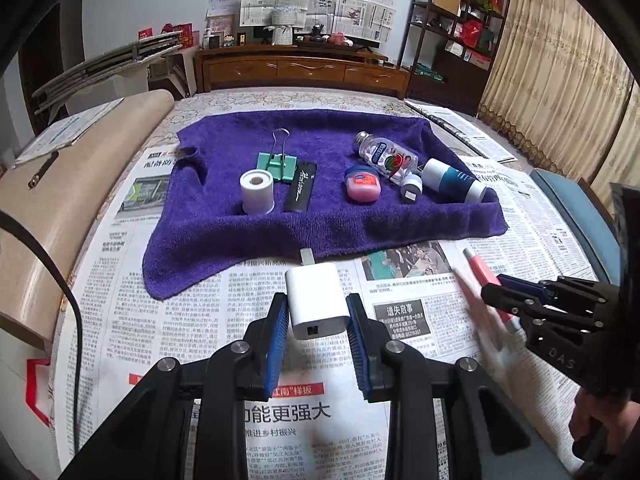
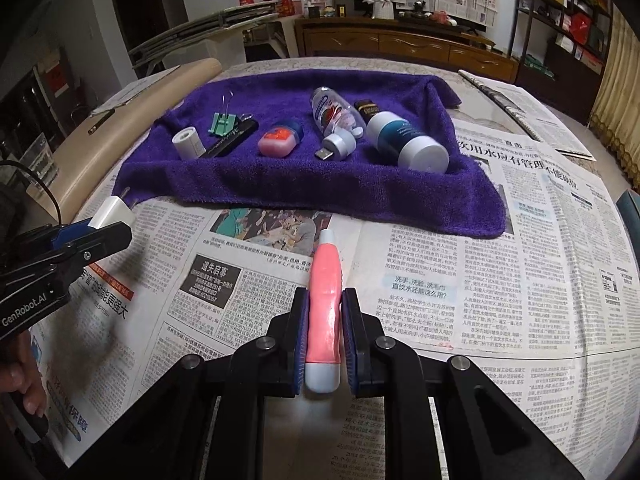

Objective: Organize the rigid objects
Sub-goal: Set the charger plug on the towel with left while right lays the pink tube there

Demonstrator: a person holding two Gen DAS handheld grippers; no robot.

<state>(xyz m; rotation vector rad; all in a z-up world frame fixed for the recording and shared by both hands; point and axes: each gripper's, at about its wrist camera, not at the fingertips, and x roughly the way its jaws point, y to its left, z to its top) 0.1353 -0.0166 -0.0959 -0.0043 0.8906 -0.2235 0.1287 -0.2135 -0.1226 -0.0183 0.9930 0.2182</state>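
Observation:
My left gripper [image 1: 318,306] is shut on a white USB charger plug [image 1: 316,300], held just above the newspaper in front of the purple towel [image 1: 280,232]. My right gripper [image 2: 325,304] is shut on a pink and white pen-shaped tool [image 2: 325,280], also in front of the towel. On the towel lie a white tape roll [image 1: 258,192], a green binder clip [image 1: 278,162], a black flat case [image 1: 300,192], a pink jar [image 1: 362,185], a clear bottle [image 1: 386,156], a small USB device [image 1: 412,188] and a white-and-teal bottle [image 1: 454,180].
Newspaper sheets [image 1: 400,320] cover the table. A beige rolled mat [image 1: 80,184] lies along the left edge. A blue chair [image 1: 572,208] stands at the right. A wooden cabinet [image 1: 300,70] and shelves [image 1: 460,20] stand behind.

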